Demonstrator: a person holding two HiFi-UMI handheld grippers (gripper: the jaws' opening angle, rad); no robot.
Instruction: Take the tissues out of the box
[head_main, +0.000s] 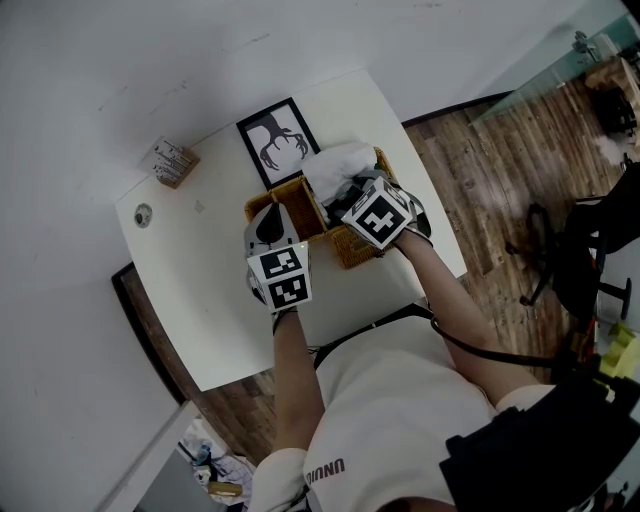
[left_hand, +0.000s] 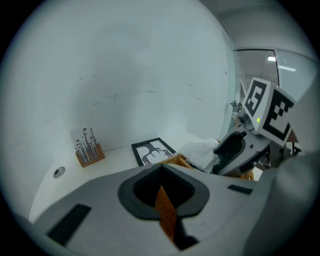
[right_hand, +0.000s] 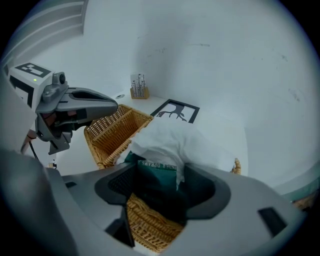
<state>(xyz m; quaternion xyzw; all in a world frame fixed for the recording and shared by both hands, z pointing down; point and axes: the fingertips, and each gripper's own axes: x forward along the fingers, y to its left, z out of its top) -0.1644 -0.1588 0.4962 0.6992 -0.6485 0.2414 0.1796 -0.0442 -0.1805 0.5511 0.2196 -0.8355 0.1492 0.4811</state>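
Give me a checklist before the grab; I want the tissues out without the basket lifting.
1. Wall of the wicker basket clamped in the left gripper: ok.
2. Jaws of the right gripper apart: ok.
3. Green tissue pack between the right jaws: ok.
4. White tissue sticking out of the pack, reachable: ok.
5. Right pads already touching the pack: cannot tell.

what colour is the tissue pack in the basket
Dark green tissue pack, white print; clearest in the right gripper view.
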